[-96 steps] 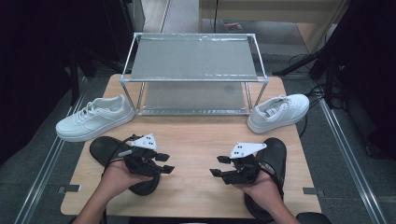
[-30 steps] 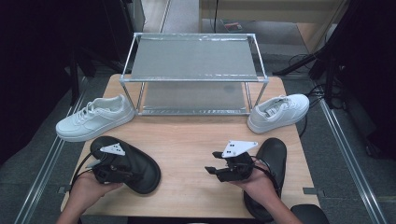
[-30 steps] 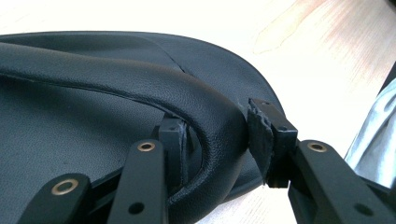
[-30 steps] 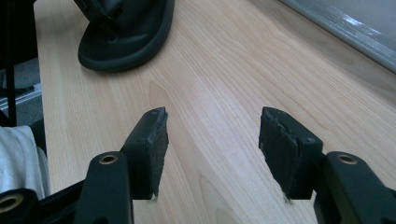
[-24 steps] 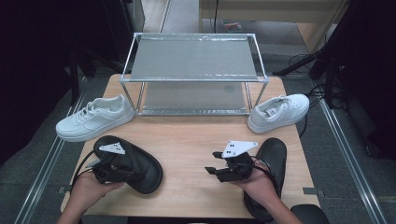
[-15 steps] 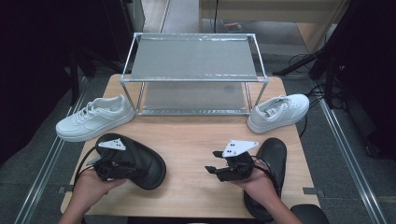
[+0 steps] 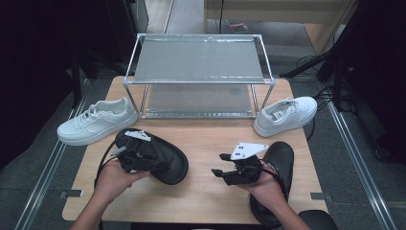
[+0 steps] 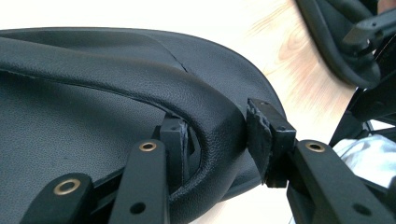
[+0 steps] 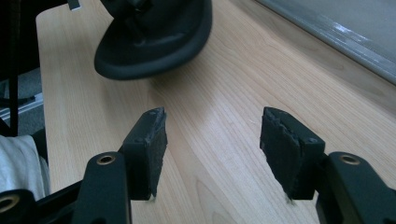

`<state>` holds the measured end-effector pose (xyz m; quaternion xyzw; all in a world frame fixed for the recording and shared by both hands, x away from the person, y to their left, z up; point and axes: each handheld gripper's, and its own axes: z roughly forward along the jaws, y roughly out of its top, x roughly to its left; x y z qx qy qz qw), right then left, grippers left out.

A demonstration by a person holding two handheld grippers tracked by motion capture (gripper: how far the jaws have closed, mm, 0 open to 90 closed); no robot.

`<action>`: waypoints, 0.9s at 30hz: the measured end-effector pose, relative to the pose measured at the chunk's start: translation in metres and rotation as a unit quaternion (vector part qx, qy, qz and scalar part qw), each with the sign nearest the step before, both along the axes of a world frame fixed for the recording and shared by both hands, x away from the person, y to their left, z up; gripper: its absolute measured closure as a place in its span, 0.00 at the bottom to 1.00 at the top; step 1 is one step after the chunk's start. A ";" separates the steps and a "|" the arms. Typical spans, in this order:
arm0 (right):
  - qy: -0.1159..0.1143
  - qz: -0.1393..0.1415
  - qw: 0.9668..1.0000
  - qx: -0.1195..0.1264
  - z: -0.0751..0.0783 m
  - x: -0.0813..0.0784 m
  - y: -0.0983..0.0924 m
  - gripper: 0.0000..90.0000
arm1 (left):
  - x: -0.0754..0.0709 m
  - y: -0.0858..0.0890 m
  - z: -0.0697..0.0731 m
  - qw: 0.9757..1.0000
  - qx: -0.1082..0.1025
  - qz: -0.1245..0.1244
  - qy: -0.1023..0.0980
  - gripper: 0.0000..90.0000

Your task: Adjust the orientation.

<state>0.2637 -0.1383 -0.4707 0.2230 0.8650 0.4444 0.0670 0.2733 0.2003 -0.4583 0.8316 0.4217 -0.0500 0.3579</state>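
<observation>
Here the left gripper [image 7: 136, 154] is clamped on the padded collar of a black shoe [image 7: 163, 158], which sits tilted at the front left of the table [image 7: 206, 139], its toe pointing toward the right gripper [image 7: 221, 172], whose jaws stand apart over bare wood, holding nothing
</observation>
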 end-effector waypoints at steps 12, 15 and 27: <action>0.002 -0.003 1.000 0.007 0.001 -0.001 -0.005 0.47 | 0.018 -0.061 -0.006 1.000 0.002 -0.020 0.004 0.69; 0.001 -0.005 1.000 0.006 0.001 -0.002 -0.006 0.47 | 0.024 -0.075 -0.011 1.000 0.009 -0.028 0.008 0.68; 0.000 -0.014 1.000 0.005 -0.002 -0.007 -0.010 0.47 | 0.043 -0.116 -0.030 0.999 0.005 -0.034 0.009 0.68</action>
